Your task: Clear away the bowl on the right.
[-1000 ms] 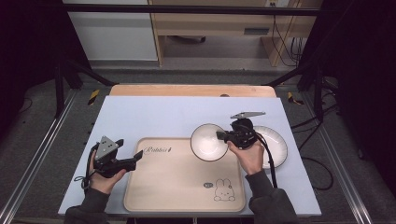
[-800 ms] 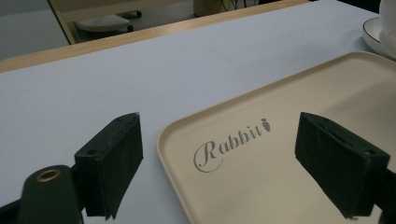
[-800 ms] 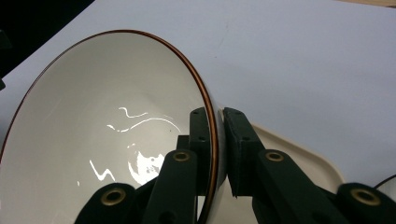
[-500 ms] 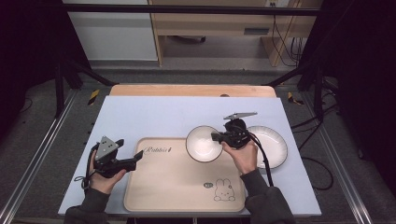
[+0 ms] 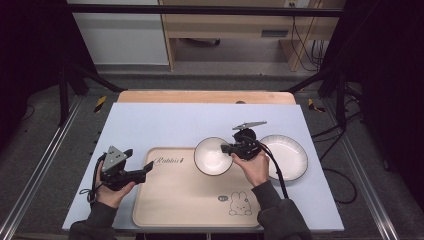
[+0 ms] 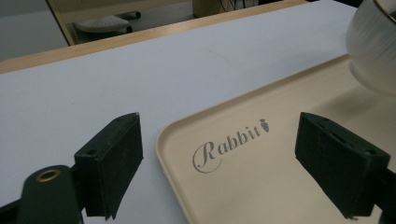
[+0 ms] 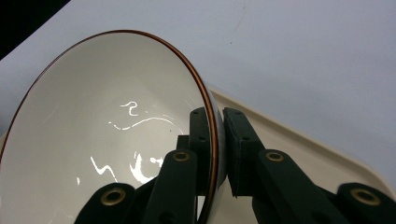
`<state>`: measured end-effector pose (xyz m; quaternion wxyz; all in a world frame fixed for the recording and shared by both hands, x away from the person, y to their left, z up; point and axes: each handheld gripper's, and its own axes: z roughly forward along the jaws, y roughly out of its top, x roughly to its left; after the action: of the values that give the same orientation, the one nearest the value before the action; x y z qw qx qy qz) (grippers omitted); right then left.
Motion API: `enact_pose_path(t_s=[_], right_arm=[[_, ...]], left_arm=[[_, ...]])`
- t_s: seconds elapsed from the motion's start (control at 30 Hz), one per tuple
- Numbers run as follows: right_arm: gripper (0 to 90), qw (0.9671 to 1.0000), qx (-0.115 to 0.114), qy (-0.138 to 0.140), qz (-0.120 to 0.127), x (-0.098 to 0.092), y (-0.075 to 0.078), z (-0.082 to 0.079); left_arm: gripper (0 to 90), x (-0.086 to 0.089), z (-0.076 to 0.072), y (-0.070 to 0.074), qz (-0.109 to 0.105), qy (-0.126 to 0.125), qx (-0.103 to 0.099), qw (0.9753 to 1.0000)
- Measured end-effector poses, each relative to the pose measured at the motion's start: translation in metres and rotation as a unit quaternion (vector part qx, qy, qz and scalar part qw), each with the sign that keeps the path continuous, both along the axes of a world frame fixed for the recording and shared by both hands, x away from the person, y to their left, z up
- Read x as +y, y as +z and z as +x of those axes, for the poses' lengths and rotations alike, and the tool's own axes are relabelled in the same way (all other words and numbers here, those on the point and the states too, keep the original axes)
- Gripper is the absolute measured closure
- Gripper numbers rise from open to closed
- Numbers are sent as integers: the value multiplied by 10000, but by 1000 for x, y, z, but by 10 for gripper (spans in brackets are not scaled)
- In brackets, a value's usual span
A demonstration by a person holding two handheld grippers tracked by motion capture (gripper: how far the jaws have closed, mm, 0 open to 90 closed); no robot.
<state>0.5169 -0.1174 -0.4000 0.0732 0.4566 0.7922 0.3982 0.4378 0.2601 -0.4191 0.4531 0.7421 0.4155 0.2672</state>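
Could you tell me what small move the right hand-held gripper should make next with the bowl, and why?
Probably lower it. The right hand-held gripper pinches the white bowl by its rim, and the bowl sits over the far edge of the beige tray, so easing it down onto the tray seems the natural step.

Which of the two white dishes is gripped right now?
The deeper bowl over the tray's top edge; the right hand-held gripper pinches its rim. The flatter plate sits untouched on the table.

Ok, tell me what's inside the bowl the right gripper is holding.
The bowl looks empty: its white glazed inside shows just light reflections. The right gripper pinches the rim, one jaw inside, one outside. That inner jaw covers a small patch of the wall, so that spot cannot be checked.
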Motion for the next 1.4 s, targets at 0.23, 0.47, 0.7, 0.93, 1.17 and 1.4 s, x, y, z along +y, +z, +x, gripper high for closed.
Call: enact_pose_path(t_s=[0.23,0.47,0.7,0.93,1.17,1.4], right_arm=[[823,10000,44,8,-87,6,-9,4],[824,9998,164,12,-113,13,-17,6],[823,9997,194,27,-134,17,-25,9],[822,9994,276,29,-194,22,-33,11],[821,9992,318,16,-256,25,-37,12],[821,9988,394,12,-298,26,-41,14]], left_arm=[[147,0,0,0,-2,-9,-12,10000],[147,-1,0,0,-3,-12,-9,10000],[147,-1,0,0,-23,-5,-11,10000],[147,-1,0,0,-21,-9,-2,10000],[147,-1,0,-1,-22,-7,-2,10000],[148,-1,0,-1,-23,-3,-1,10000]])
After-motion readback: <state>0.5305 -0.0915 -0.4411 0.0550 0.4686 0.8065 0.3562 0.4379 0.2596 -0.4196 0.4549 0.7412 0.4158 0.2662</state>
